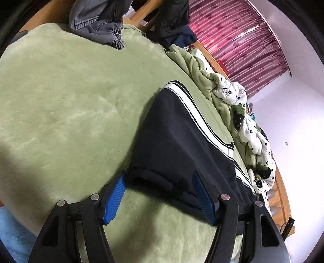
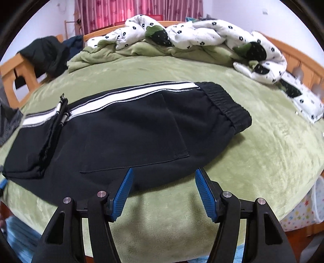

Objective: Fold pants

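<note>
Black pants (image 2: 129, 129) with a white side stripe lie folded on the green bed cover (image 2: 253, 141). The elastic waistband is at the right, the folded-over leg cuffs at the left. My right gripper (image 2: 163, 172) is open, its blue pads just at the near edge of the pants. In the left wrist view the pants (image 1: 178, 141) run away from me. My left gripper (image 1: 160, 176) is open, its blue pads on either side of the near folded end, not closed on it.
A crumpled white flower-print quilt (image 2: 202, 34) and green blanket lie along the far side of the bed. Grey jeans (image 1: 97, 22) and dark clothes (image 1: 172, 18) sit at the wooden bed frame. Pink curtains (image 1: 239, 40) hang behind.
</note>
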Tool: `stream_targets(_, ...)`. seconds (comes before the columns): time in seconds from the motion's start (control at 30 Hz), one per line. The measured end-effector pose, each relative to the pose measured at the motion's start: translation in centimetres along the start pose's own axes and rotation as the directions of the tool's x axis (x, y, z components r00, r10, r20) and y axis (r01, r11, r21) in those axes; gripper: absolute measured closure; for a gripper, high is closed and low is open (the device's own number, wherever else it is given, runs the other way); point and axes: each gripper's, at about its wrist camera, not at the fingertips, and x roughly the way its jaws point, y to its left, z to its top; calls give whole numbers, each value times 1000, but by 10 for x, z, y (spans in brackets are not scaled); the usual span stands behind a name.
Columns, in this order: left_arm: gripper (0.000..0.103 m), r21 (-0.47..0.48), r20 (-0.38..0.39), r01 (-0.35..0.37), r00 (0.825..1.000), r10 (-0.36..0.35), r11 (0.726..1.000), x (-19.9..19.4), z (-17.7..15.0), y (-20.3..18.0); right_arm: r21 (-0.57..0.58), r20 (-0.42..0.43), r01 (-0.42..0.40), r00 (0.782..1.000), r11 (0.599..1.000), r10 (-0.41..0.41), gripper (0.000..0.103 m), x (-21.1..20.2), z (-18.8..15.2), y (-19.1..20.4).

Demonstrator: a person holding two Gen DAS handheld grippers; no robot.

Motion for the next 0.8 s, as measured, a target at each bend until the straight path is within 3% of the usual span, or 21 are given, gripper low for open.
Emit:
stream_targets(0.07,40,1,7,-13,1000,13,1000,5,0,-3,15,-31,8,999,1000,-8,40,3,3,2)
stream_targets(0.27,46,17,-33,-106,994,106,994,6,1,-12,123,-118,-72,989,990,86,40,1,20,6)
stream_targets(0.43,47,-2,-101,-110,989,109,994,11,9,-12,151,-85,-54,994,987,67,36,-19,22,21)
stream_targets(0.53,47,-6,-85,-75,994,74,997,16,11,-5,101,-26,-63,997,993,66,27,-32,17,33)
stream_targets(0.63,48,0,-75,-63,995,62,998,18,11,-5,81,22,-69,997,994,67,26,-37,6,38)
stream_targets(0.77,79,11,-58,-69,996,69,998,16,13,-10,79,-11,-82,997,994,83,26,-28,-5,37)
stream_targets(0.8,82,24,-49,-73,996,74,997,14,14,-14,77,-19,-81,996,994,83,26,-25,-6,37)
